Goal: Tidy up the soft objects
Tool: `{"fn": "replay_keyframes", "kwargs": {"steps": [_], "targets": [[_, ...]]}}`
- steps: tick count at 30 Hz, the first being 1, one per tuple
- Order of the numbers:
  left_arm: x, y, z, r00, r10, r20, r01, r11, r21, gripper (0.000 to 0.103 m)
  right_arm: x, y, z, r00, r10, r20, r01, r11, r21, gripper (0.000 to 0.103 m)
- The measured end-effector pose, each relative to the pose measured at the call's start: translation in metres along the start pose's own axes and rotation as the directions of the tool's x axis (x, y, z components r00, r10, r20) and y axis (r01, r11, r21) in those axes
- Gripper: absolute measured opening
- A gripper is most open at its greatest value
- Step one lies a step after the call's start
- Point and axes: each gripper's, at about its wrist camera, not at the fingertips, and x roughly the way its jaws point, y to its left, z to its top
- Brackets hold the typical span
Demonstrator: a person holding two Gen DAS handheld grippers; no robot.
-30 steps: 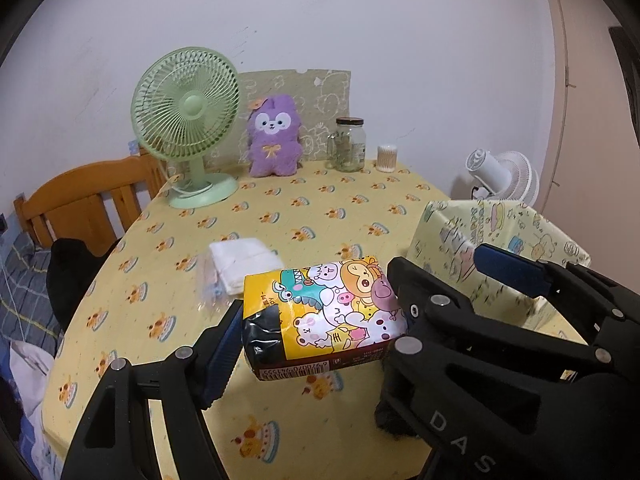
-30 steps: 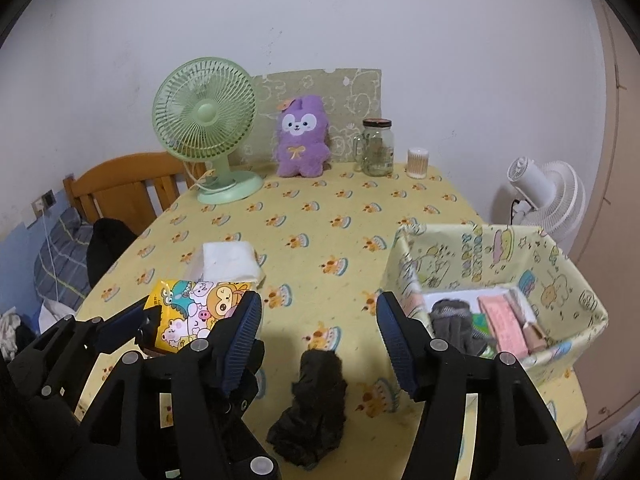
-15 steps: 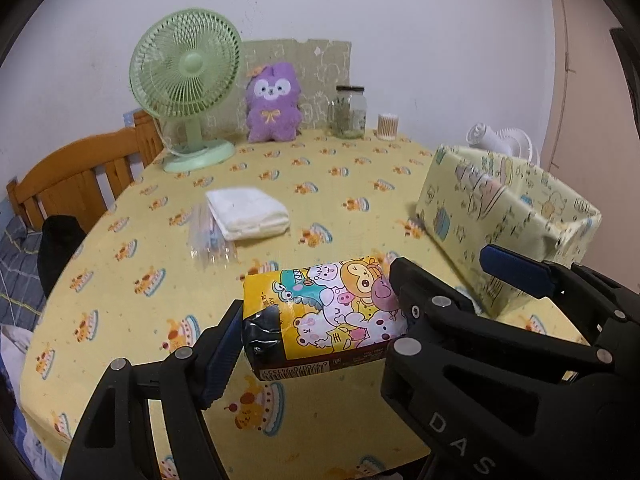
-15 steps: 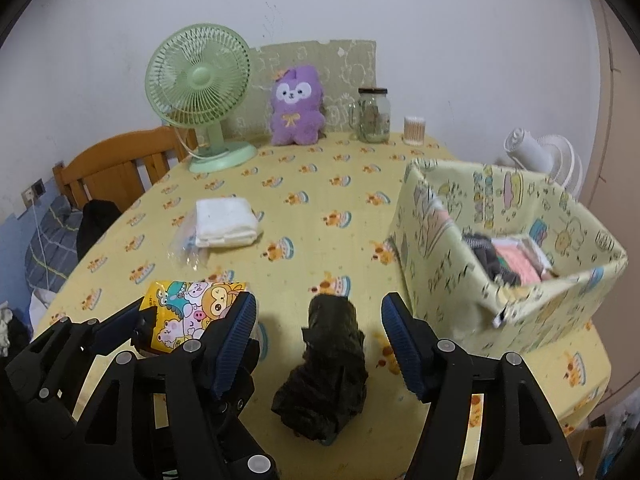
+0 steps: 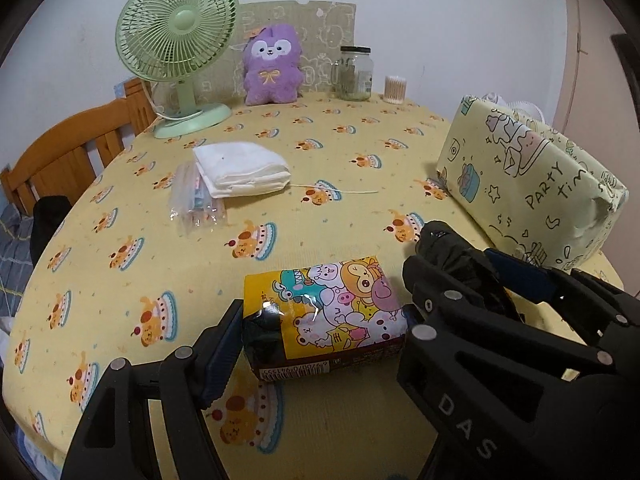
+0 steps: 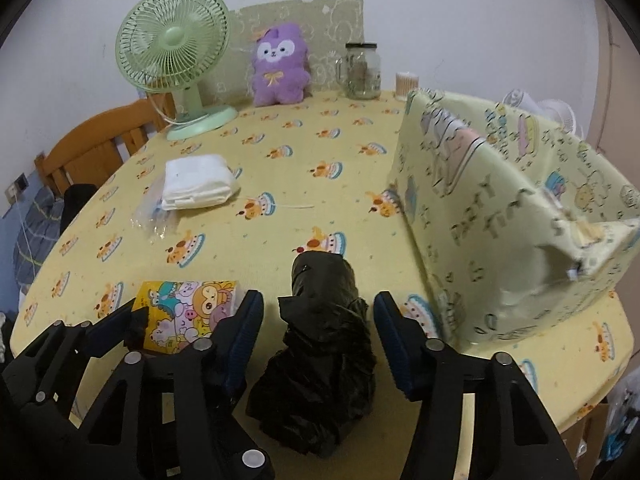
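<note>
1. The left gripper [image 5: 320, 328] is clamped on a cartoon-printed tissue pack [image 5: 326, 312], which sits lower centre in the left wrist view, its pads pressing on both short ends.
2. The right gripper [image 6: 318, 324] stands at middling width astride a crumpled black plastic bag [image 6: 320, 352] at the bottom centre of the right wrist view. Its jaws have just been closing, and a gap shows between each pad and the bag.
3. The bag lies on the yellow tabletop [image 6: 280, 168].
4. A paper-wrapped box [image 6: 500, 216] printed "PARTY TIME" fills the right side, just beside the bag.
5. A folded white cloth [image 6: 198, 186] lies left of centre, overlapping a clear plastic packet [image 6: 154, 216].
6. At the far upper edge stand a green fan [image 6: 174, 50], a purple plush [image 6: 280, 66] and a glass jar [image 6: 362, 70].
</note>
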Motion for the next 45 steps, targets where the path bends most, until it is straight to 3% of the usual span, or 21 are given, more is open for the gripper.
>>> {"fn": "replay_keyframes", "kwargs": {"steps": [6, 15, 45], "targets": [[0.008, -0.002, 0.002, 1.000, 0.013, -0.015, -0.013, 1.000, 0.018, 0.078, 0.013, -0.002, 0.000, 0.999, 0.027, -0.019, -0.027, 1.000, 0.012, 0.044], [0.009, -0.002, 0.007, 1.000, 0.013, -0.019, -0.012, 1.000, 0.012, 0.077, 0.016, -0.003, 0.006, 0.999, 0.038, -0.027, -0.038, 0.999, 0.007, 0.033], [-0.070, -0.004, 0.066, 0.988, 0.028, 0.150, -0.026, 1.000, -0.011, 0.077, -0.066, 0.006, 0.072, 0.989, 0.066, 0.130, -0.058, 0.996, -0.062, 0.033]]}}
